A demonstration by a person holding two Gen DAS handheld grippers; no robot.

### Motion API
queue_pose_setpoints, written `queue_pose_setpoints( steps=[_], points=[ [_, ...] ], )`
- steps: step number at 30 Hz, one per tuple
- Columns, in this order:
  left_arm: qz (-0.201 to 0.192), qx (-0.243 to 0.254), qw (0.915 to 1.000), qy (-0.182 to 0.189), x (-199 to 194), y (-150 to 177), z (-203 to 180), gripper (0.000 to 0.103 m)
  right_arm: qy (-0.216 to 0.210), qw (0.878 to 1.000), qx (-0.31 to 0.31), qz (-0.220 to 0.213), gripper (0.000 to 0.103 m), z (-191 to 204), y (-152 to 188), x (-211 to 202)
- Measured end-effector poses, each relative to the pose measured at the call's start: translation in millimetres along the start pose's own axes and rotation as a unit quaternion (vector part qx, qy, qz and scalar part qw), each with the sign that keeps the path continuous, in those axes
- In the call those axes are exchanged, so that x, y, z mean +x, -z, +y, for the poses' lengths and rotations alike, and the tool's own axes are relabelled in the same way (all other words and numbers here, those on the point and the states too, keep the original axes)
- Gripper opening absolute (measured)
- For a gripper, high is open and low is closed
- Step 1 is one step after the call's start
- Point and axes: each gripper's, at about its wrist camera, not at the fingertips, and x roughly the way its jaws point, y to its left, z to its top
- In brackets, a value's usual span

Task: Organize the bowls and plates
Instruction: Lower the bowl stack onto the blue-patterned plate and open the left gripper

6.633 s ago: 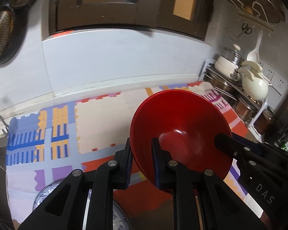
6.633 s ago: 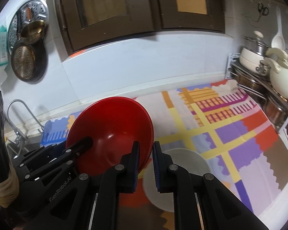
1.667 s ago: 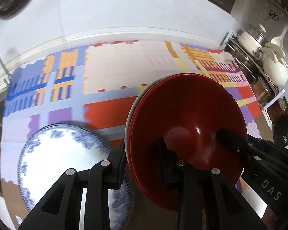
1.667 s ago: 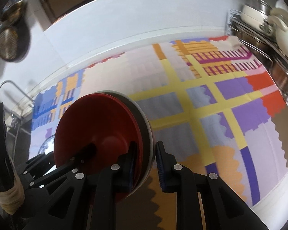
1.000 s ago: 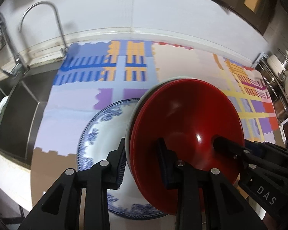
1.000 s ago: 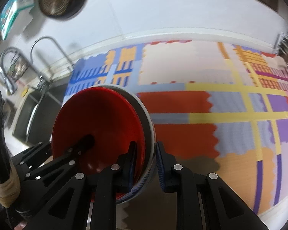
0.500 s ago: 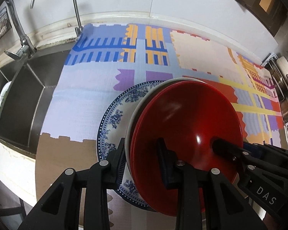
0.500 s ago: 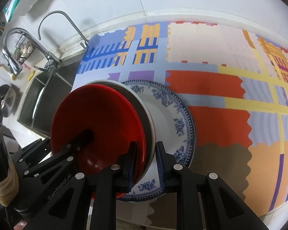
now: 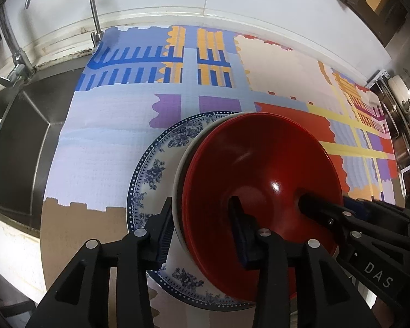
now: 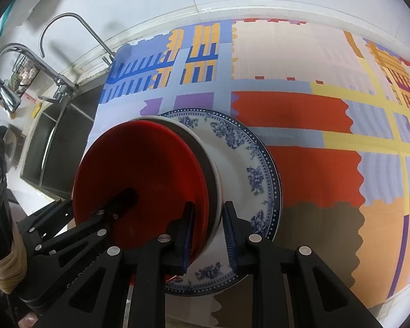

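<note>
"DAS" in pale raised letters stands on the black body of the right gripper (image 9: 303, 199), read in the left wrist view at the lower right. On the left gripper's (image 10: 128, 191) black body, in the right wrist view, faint embossed lettering runs along the arm at the lower left, too dim and cut off to read. No other text, number or label is legible in either view.

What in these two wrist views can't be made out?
- Both views: whether the bowl stack rests on the blue-patterned plate; red bowl hides the contact.
- White bowl: only its rim shows.
- Left view: whether the left gripper pads press the rims.
</note>
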Motion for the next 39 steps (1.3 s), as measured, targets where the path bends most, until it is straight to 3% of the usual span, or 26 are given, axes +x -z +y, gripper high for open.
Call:
queue_pose_setpoints(
  steps=[2, 4, 10, 16, 21, 25, 30, 39],
  points=[
    [-0.008, 0.006, 0.9999, 0.001, -3, -1, 0, 0.041, 0.007, 1.000, -0.008, -0.009, 0.024, 2, -1, -1],
    [-0.019, 0.017, 0.9996, -0.012, -5, -2, -1, 0.053, 0.011, 1.000, -0.013, -0.019, 0.025, 3, -2, -3],
    [-0.046, 0.026, 0.9984, -0.018, -17, 1, 5, 0.057, 0.037, 0.998, -0.017, -0.054, 0.036, 7, 3, -14],
    [-0.100, 0.036, 0.9936, -0.040, -42, 12, 1, 0.066, 0.069, 0.991, -0.017, -0.113, 0.048, 6, 17, -39],
    [-0.148, 0.038, 0.9869, -0.051, -67, 29, -6, 0.073, 0.066, 0.985, -0.018, -0.156, 0.051, 3, 32, -60],
    [-0.181, 0.032, 0.9802, -0.074, -84, 51, -14, 0.080, 0.066, 0.979, -0.017, -0.194, 0.067, -1, 50, -78],
    [-0.215, 0.019, 0.9738, -0.073, -106, 87, -24, 0.085, 0.075, 0.967, -0.034, -0.240, 0.076, -5, 81, -103],
    [-0.265, 0.020, 0.9590, -0.099, -145, 153, -48, 0.094, 0.088, 0.950, -0.053, -0.296, 0.085, -15, 149, -139]
  ],
)
